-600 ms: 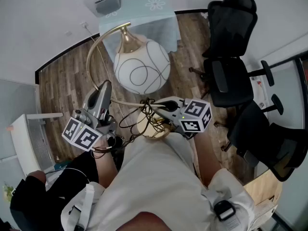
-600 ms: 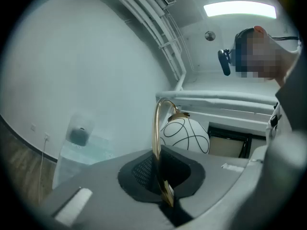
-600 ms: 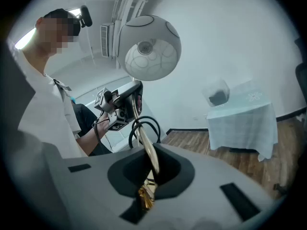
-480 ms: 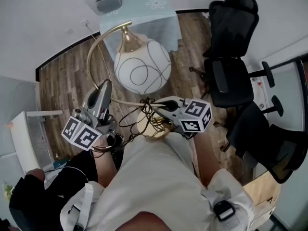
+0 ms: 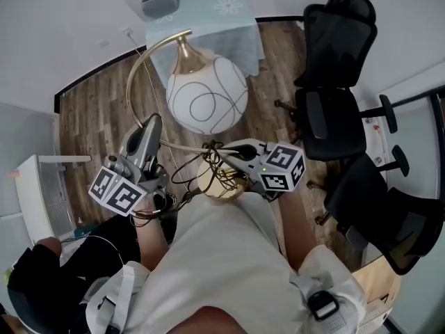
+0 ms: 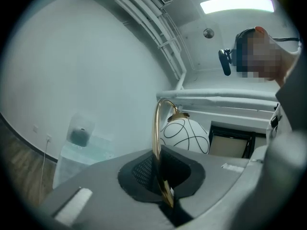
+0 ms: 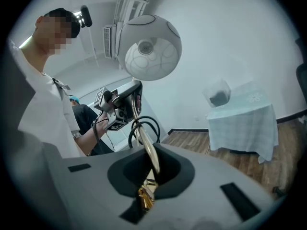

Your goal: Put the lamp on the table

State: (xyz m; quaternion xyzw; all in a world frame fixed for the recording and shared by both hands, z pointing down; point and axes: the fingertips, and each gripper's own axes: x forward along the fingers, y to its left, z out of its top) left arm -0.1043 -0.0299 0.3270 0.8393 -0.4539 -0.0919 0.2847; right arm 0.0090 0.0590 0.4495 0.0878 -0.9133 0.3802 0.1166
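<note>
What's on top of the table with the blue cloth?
A greyish box sits on the table. In the head view the lamp covers part of the cloth's front edge.

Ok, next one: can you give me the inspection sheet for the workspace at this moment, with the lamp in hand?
Surface: table under a pale blue cloth; the lamp is not on it yet.
Job's things: lamp held in the air above the floor; white globe shade, gold stem, round gold base.
Clutter: grey box-shaped object on the table.
Grippers: left gripper shut on the gold stem; right gripper shut on the stem near the base.
Cables: black cord looped beside the base.
Surroundings: wooden floor, black office chairs at right, second person at lower left.
</note>
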